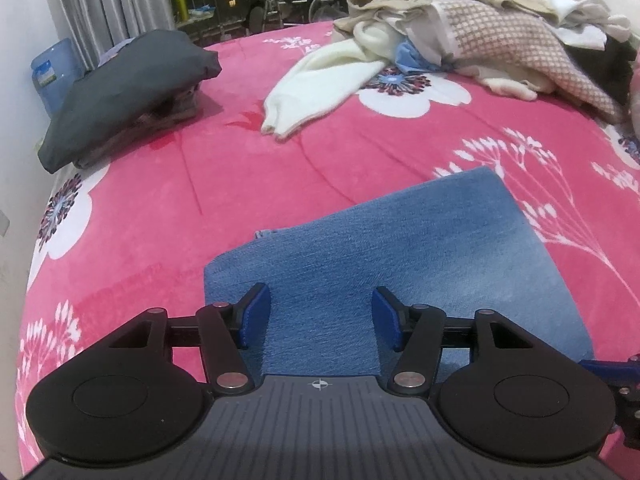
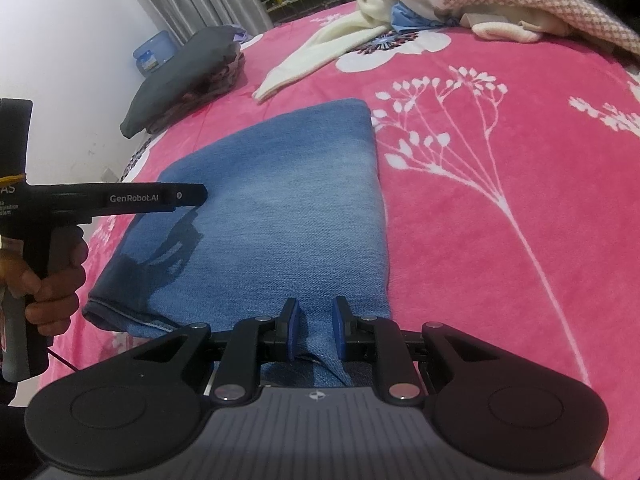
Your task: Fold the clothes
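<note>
bed [image 1: 168, 208]: pink, under everything
pile [image 1: 480, 32]: unfolded, far ahead of both jaws
jeans [image 2: 280, 200]: folded flat, right at the jaws
left gripper [image 1: 321, 314]: wide, empty, above denim
right gripper [image 2: 312, 328]: narrow, pinching near edge
step: last fold done
next: release, move jeans to stack

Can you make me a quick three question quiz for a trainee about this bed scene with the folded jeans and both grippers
1. True or false: the left gripper is clamped on the folded jeans.
2. Which gripper pinches a fold of denim at the near edge? A) left B) right C) neither
3. Fill in: the unfolded clothes pile lies at the bed's far ____ corner, seen from the wrist cameras.

Key: 1 false, its jaws stand open above the denim. 2 B, the right gripper. 3 right; the dark folded stack lies far left.
</note>
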A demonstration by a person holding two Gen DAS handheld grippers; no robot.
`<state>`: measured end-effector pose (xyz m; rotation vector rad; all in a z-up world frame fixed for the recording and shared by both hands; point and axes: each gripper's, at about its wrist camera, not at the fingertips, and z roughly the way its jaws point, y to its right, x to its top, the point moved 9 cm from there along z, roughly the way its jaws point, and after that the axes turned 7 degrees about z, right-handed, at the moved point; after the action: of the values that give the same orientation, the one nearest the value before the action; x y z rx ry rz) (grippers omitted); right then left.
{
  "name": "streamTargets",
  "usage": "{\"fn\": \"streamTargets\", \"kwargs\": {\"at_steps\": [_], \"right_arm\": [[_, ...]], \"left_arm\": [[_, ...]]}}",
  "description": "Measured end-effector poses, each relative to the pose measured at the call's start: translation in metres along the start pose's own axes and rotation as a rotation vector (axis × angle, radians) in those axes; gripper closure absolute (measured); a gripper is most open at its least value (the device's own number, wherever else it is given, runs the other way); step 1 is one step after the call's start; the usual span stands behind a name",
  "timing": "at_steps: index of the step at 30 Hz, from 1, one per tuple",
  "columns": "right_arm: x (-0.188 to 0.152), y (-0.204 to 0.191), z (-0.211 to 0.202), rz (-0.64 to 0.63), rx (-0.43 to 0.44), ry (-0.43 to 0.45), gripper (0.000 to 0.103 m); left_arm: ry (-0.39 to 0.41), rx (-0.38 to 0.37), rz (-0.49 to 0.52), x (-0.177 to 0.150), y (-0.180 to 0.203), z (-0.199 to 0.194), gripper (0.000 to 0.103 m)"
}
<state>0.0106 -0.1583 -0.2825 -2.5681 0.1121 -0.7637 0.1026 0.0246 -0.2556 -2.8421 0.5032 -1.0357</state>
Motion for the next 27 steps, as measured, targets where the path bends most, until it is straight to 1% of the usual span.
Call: {"fn": "streamTargets", "kwargs": {"at_steps": [14,17,18,19,20,21,22,27], "right_arm": [[0.0,0.0,0.001,-0.008,-0.004,0.003,0.084],[0.0,0.0,0.001,-0.008,-0.005,0.003,0.084],[0.0,0.0,0.001,-0.009,-0.005,0.003,0.084],[0.0,-0.001,0.001,-0.009,-0.005,0.003,0.084],[0.0,-0.001,0.001,-0.009,-0.005,0.003,0.084],[0.0,-0.001,0.001,-0.009,-0.005,0.003,0.084],[0.0,-0.001,0.001,-0.008,-0.005,0.003,0.084],[0.0,0.0,0.001,-0.009,-0.006,0.004,0.084]], "left_arm": [[-0.06,-0.006,0.003,0.001,0.005,-0.001,0.036],[-0.071,-0.013,-0.001,0.001,0.005,-0.001,0.032],[-0.075,-0.021,-0.006,0.001,0.006,-0.001,0.027],[-0.08,-0.034,-0.008,0.001,0.007,-0.001,0.02],[-0.084,-0.046,-0.01,0.001,0.009,-0.002,0.016],[-0.086,-0.058,-0.011,0.0,0.01,-0.002,0.007],[-0.087,-0.068,-0.01,0.0,0.012,-0.002,0.003],[-0.094,-0.058,-0.001,-0.003,0.014,-0.002,0.002]]}}
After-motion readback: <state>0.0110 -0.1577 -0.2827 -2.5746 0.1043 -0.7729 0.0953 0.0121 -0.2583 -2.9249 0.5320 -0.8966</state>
